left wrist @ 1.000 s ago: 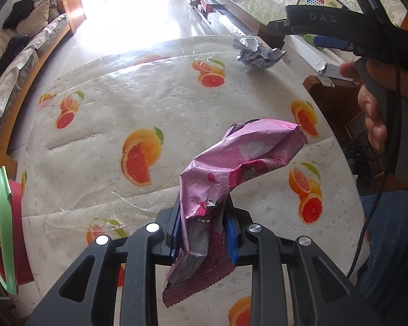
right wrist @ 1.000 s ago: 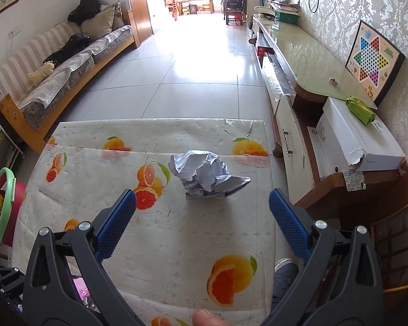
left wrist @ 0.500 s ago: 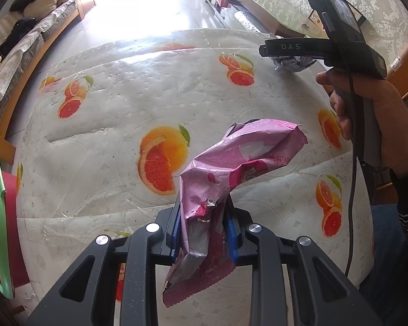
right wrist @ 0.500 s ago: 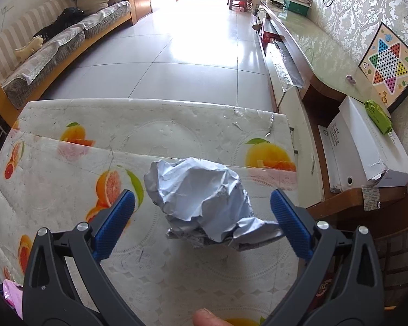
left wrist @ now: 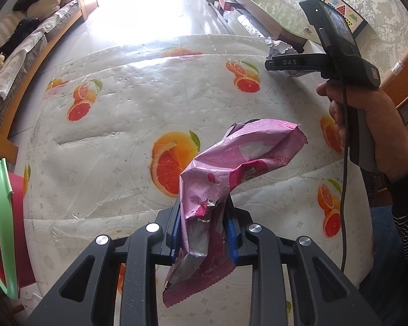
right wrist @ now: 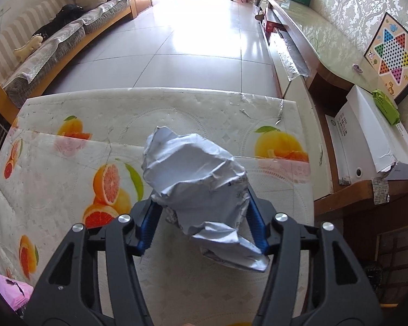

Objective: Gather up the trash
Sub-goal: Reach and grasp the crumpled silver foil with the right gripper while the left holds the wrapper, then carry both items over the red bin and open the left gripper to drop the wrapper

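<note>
My left gripper is shut on a crumpled pink snack wrapper and holds it above the fruit-print tablecloth. My right gripper has closed around a crumpled silver-white foil bag at the table's far right part; its blue pads press both sides of the bag. In the left wrist view the right gripper reaches over the same bag. A corner of the pink wrapper shows at the right wrist view's lower left.
A green-rimmed red bin stands left of the table. A sofa runs along the left wall. A long cabinet and a white box stand to the right. The tiled floor lies beyond.
My right gripper moved forward onto the silver bag and closed its jaws on it. My left gripper kept hold of the pink wrapper and shifted slightly forward.
</note>
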`<state>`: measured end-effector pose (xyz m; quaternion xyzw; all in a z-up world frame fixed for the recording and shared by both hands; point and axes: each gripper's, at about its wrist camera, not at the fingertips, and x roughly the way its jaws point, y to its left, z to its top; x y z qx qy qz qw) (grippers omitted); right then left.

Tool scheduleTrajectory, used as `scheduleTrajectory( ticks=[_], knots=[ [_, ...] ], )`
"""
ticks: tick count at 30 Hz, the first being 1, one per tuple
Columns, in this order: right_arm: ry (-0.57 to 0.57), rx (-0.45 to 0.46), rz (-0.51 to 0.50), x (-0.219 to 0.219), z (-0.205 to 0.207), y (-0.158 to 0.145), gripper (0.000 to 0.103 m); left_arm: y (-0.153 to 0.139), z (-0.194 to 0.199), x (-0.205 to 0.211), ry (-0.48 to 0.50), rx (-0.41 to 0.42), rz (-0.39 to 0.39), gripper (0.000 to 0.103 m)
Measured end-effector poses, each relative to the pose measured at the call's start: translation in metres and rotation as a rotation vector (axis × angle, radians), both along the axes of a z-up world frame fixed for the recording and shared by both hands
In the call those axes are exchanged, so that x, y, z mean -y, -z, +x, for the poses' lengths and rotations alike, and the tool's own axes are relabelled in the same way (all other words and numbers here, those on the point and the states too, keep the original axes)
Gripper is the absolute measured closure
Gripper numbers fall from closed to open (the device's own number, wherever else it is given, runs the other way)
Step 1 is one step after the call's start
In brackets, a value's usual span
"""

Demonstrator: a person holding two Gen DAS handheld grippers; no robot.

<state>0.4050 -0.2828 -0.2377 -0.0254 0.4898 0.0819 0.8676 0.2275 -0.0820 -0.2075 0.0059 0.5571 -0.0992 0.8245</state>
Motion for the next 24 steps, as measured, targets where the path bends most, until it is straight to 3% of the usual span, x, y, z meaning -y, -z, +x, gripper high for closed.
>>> scheduleTrajectory(
  ticks=[5,14,24],
  knots=[
    [0.005,0.029,0.009,0.001,-0.019,-0.024,0.049,-0.017,-0.009,-0.005,-0.006,0.032,-0.013,0.079],
    [0.007,0.12,0.049,-0.005,-0.084,-0.094,0.049,-0.06,-0.04,-0.022,-0.025,0.123,-0.02,0.079],
    [-0.058,0.209,0.071,-0.052,-0.177,-0.158,0.049,-0.107,-0.083,-0.069,-0.082,0.23,-0.01,0.079]
  ],
)
